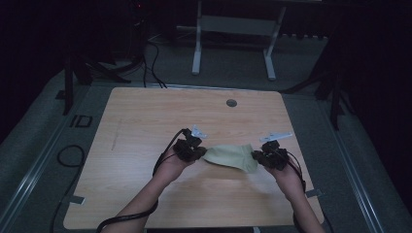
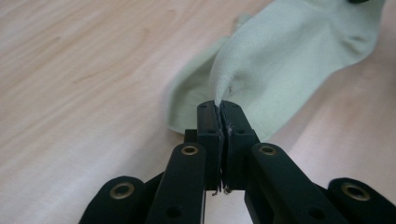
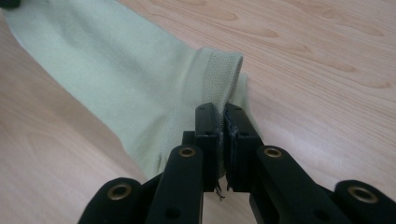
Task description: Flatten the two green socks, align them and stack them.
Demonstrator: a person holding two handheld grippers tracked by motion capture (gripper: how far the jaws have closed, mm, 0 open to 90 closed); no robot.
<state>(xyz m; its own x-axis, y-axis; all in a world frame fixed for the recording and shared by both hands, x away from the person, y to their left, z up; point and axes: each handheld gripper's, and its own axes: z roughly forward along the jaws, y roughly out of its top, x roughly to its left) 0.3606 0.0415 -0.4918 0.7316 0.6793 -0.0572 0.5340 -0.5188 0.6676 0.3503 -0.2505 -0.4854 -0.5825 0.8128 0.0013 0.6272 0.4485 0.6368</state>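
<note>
Sock (image 1: pixel 232 156), pale green, hangs stretched between two grippers over the wooden table (image 1: pixel 145 126), near its front edge. Left gripper (image 1: pixel 200 154) pinches one end, right gripper (image 1: pixel 256 156) the other. Left gripper view: black jaws squeeze tight on a fold of sock. Right gripper view: jaws clamp the sock's ribbed cuff (image 3: pixel 223 74).

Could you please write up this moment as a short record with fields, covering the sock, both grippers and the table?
item: pale green sock, stretched between the two grippers
left gripper: shut on the sock, pinching a fold of fabric at one end
right gripper: shut on the sock, pinching the ribbed cuff
sock contact: sags in the middle; whether it touches the table I cannot tell
surface: light wooden table
other: round grommet near the far edge
</note>
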